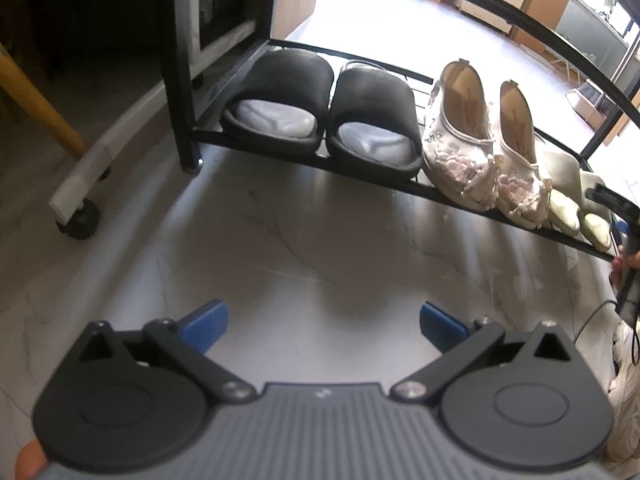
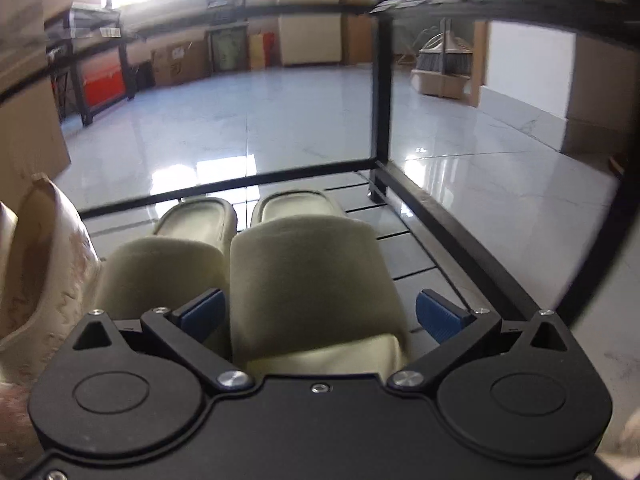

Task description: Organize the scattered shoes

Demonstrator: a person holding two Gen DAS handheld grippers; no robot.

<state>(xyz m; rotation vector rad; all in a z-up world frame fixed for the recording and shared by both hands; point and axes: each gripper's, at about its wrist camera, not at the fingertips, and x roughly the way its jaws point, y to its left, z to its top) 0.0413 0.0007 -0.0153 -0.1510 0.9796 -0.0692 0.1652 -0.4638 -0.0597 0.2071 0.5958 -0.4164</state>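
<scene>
The left gripper [image 1: 324, 326] is hovering wide open and empty over the pale marble floor [image 1: 304, 240]. The right gripper [image 2: 320, 314] is spreading wide around the nearer pale green foam slipper [image 2: 308, 276], not clamping it. Beyond, black slides [image 1: 320, 108] and white lace flats [image 1: 484, 140] are sitting side by side on the low black metal shoe rack [image 1: 360, 170].

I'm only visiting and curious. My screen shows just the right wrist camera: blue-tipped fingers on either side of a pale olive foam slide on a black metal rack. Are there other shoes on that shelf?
Observer: Yes. The left wrist view shows a pair of black rubber slides at the left end of the black metal rack.
Operator: Is anything between them and mine?
Observer: A pair of cream lace flats, toes facing out, stands right beside the olive slides.
Operator: And the other tool?
Observer: The left gripper is open and empty, over the pale tiled floor in front of the rack.
</scene>
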